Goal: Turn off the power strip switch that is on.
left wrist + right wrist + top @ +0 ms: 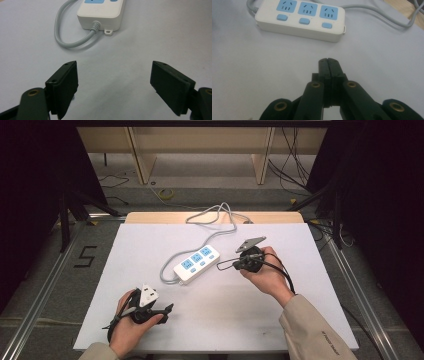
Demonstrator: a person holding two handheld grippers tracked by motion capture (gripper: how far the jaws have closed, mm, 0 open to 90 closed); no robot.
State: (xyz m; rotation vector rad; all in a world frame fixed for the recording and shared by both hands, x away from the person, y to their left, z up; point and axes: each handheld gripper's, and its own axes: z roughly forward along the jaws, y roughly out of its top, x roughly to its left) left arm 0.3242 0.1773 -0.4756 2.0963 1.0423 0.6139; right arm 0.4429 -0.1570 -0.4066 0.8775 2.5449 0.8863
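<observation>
A white power strip [196, 263] with three blue sockets and three blue switches lies near the middle of the white table. Its grey cable [215, 217] loops off the strip's near-left end and runs to the far edge. My left gripper [169, 308] rests near the front left of the table, jaws wide open with nothing between them; the strip's cable end [101, 15] lies ahead of it. My right gripper [221, 265] sits just right of the strip with its jaws shut together and empty, pointing at the strip [300, 18].
The white table top [225, 310] covers a wooden table; its far edge [150, 217] shows bare wood. A black cable [285, 272] trails from my right gripper over the forearm. Dark floor, metal rails and loose wires surround the table.
</observation>
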